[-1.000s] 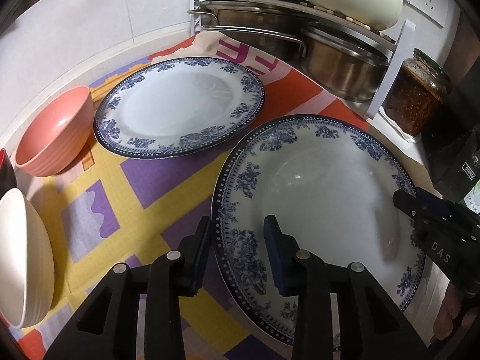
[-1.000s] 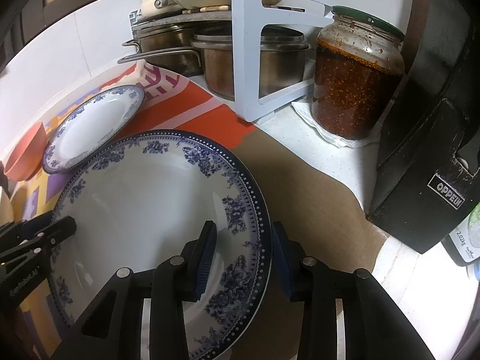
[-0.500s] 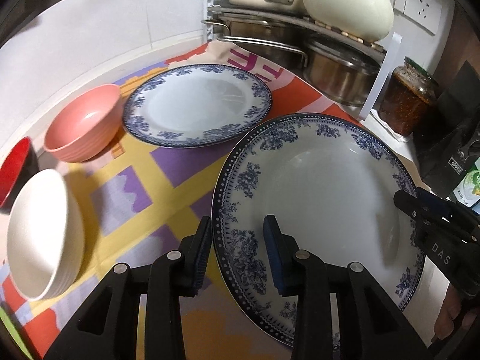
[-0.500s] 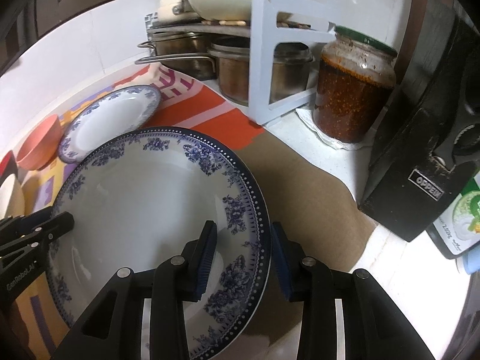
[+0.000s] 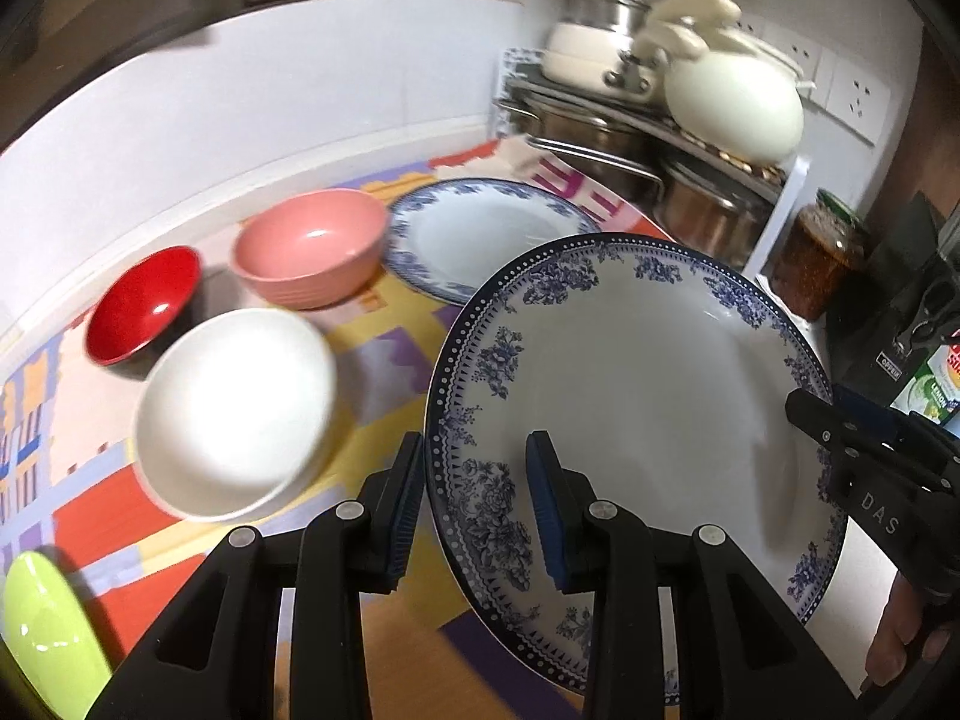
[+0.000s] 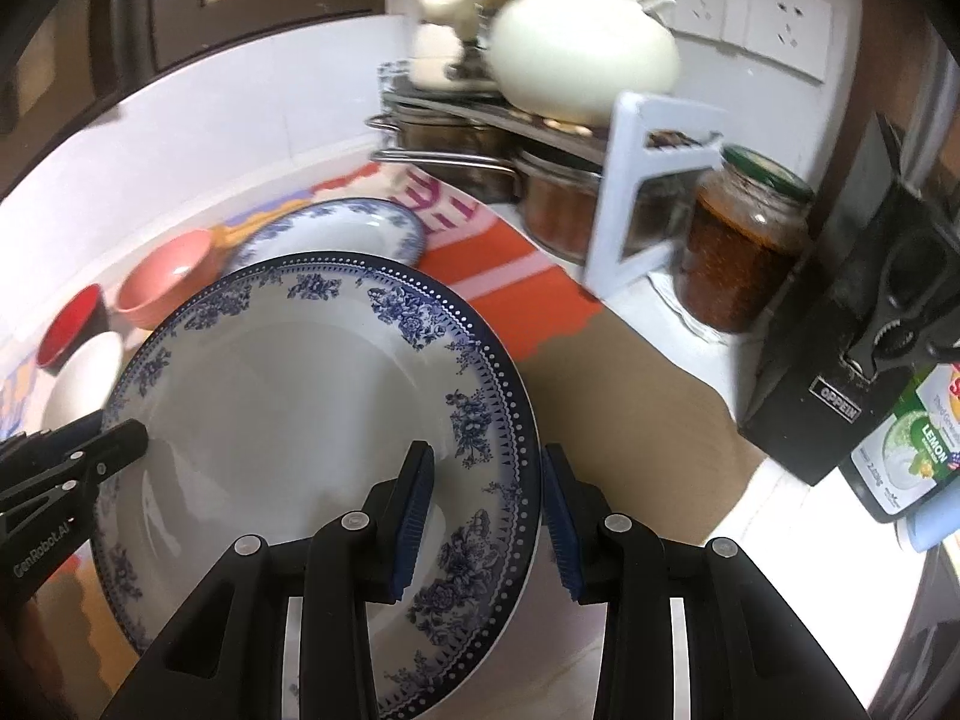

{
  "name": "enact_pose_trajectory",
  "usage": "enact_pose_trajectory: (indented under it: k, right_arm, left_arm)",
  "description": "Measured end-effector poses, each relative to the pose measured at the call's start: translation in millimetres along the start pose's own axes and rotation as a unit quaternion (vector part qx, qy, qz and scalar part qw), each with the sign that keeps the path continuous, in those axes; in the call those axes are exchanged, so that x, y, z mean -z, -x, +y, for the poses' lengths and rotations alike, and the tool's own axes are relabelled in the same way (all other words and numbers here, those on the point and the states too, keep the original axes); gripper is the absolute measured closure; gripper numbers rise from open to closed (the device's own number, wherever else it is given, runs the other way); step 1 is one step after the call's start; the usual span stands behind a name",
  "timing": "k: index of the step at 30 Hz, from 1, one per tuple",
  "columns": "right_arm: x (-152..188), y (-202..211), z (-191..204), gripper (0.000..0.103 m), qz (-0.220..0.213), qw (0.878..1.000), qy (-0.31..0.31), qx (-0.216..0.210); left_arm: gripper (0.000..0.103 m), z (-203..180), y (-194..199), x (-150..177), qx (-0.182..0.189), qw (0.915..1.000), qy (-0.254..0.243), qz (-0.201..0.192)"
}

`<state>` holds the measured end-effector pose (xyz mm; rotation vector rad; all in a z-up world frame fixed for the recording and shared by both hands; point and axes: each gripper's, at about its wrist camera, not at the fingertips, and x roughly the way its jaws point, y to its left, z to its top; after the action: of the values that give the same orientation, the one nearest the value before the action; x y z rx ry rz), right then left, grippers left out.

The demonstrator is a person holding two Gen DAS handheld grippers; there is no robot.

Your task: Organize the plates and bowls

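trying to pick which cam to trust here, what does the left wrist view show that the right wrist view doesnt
Only the left wrist view shows the lime-green dish at the lower left edge and the white bowl's whole interior.

Only the right wrist view shows the bare brown counter right of the mat and the lemon-labelled container almost whole.

Both show the large blue-patterned plate, gripped at opposite rims by the left claw and right claw, plus the smaller patterned plate, pink bowl, red bowl and chili jar.

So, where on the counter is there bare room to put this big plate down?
Free: the brown counter strip between the orange mat edge and the black knife block. Crowded: the mat's left side, with the white bowl, red bowl, pink bowl and smaller blue-patterned plate.
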<state>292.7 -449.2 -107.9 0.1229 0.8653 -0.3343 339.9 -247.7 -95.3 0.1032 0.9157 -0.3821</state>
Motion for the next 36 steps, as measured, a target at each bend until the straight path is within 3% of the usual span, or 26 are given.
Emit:
enact_pose_trajectory:
  k: [16,36]
  right_arm:
    - [0.6,44.5,103.6,0.066,-0.027,0.996,0.063,-0.049]
    - [31.5,86.1,239.7,0.066,-0.037,0.978,0.152,-0.136]
  left_arm:
    - [0.070,102.3,71.4,33.6,-0.051,0.9958,0.070,-0.030]
    - [0.070,223.1,146.2,102.9,-0.134,0.9781,0.154,-0.041]
